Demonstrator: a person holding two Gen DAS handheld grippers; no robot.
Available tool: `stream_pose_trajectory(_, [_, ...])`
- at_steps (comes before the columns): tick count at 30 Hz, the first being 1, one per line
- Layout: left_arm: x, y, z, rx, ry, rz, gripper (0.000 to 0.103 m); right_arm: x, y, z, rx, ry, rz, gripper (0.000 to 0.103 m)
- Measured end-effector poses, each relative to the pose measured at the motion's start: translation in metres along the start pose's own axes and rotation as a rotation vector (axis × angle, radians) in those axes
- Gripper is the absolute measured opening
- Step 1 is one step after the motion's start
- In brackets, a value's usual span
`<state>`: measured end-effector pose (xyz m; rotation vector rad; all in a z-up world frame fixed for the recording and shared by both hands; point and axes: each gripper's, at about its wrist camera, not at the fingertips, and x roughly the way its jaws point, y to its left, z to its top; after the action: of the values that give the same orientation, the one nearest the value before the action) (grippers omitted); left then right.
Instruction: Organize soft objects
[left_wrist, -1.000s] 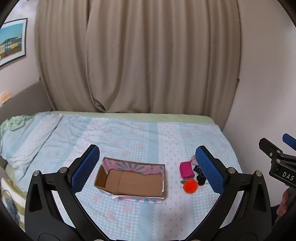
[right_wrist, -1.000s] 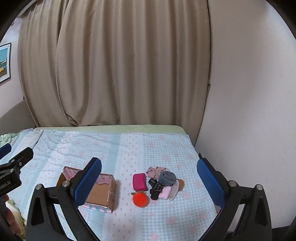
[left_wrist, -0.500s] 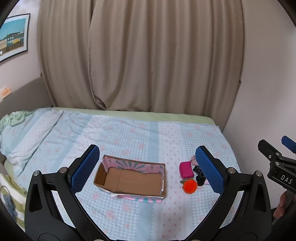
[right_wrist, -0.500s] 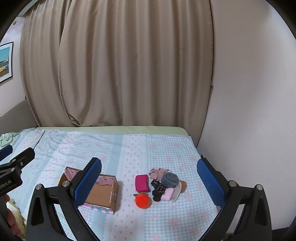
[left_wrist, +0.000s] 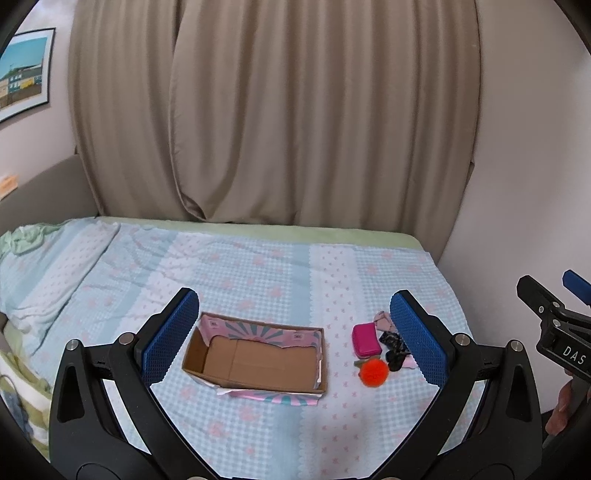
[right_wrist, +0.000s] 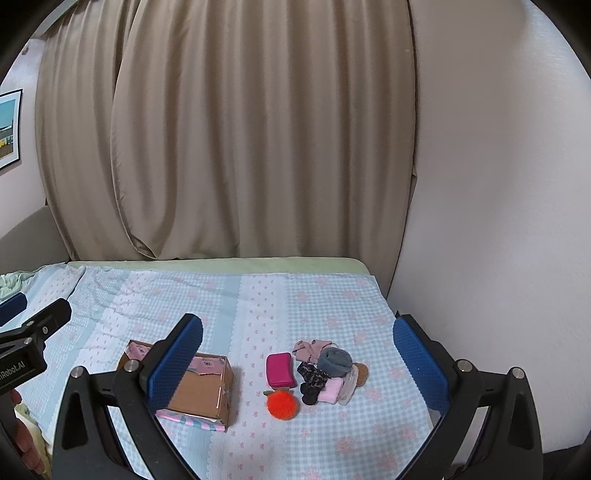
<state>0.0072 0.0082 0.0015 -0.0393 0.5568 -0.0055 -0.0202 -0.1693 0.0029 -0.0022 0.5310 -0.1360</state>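
1. While both grippers hover above the bed (right_wrist: 258, 295), nothing is held: left gripper (left_wrist: 295, 332) jaws stand wide apart and empty, right gripper (right_wrist: 297, 354) jaws also wide and empty.
2. Soft objects sit in one small pile (right_wrist: 325, 373) on the bedspread, at about 3 o'clock from the cardboard box (left_wrist: 258, 358), near it but not touching.
3. Pile contents: magenta pouch (right_wrist: 280, 371) at the pile's 9 o'clock side, orange pom-pom (right_wrist: 282, 404) at 7 o'clock, grey rolled piece (right_wrist: 335, 362) on top, black patterned fabric (right_wrist: 312, 374) in the middle, pale pink items at 12 and 5 o'clock.
4. Handling judgement: all look light and squashy; they likely compress under the pads, so a fairly full close seems needed. Pom-pom fluff may slip; pinch through its middle.
5. Pouch looks the firmest; best taken across its short width. It lies apart enough on its 9 o'clock side for a finger.
6. Fabric bits overlap, so grabbing one may drag neighbours; the grey roll on top seems the cleanest first pick.
7. Box is open-topped, looks empty, low walls; a torn flap sits at its 3 o'clock wall.
8. Room: open bedspread lies at 12 and 6 o'clock of the pile; the wall (right_wrist: 498, 221) and bed edge are close at 3 o'clock, so approach from above or 9 o'clock.
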Motion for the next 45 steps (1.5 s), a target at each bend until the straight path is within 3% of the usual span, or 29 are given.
stream_pose_trajectory(33, [-0.005,0.001,0.003,0.000,0.000,-0.020,0.102,-0.006,-0.002,-0.004,0.013,-0.004,-0.014,0.103])
stream_pose_trajectory(45, [0.048,0.005,0.017,0.013,0.110,-0.063,0.102,0.012,0.001,-0.005,0.051,0.064,-0.028,0.103])
